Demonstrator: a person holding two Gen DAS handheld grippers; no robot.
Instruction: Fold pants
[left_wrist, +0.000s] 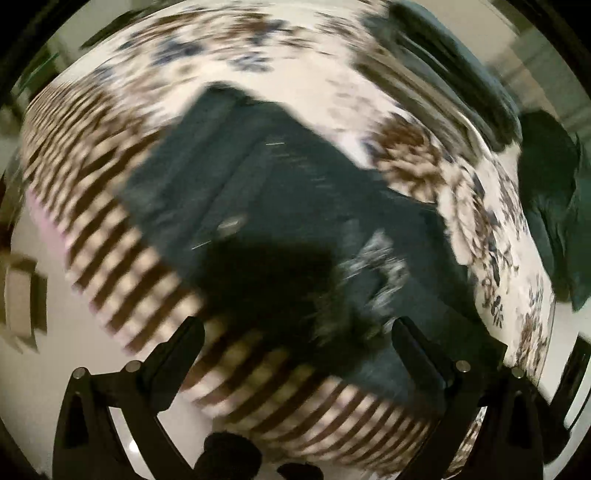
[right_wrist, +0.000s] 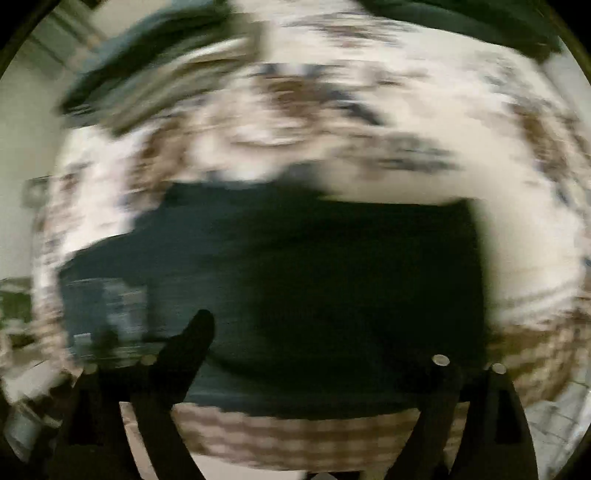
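Observation:
Dark blue-grey pants (left_wrist: 295, 199) lie on a bed with a floral and brown-striped cover (left_wrist: 258, 55). In the left wrist view they run diagonally from upper left to lower right, with a pale worn patch near the lower right. My left gripper (left_wrist: 297, 332) is open and empty above the pants near the bed's striped edge. In the right wrist view the pants (right_wrist: 295, 277) fill the middle as a dark, blurred block. My right gripper (right_wrist: 321, 339) is open above them; its right finger is lost against the dark cloth.
Other dark garments lie at the far right of the bed (left_wrist: 546, 206) and on a pile at the back (left_wrist: 454, 66). The bed's striped border (right_wrist: 295, 435) is nearest me, with pale floor (left_wrist: 33, 350) beyond the edge. Both views are motion-blurred.

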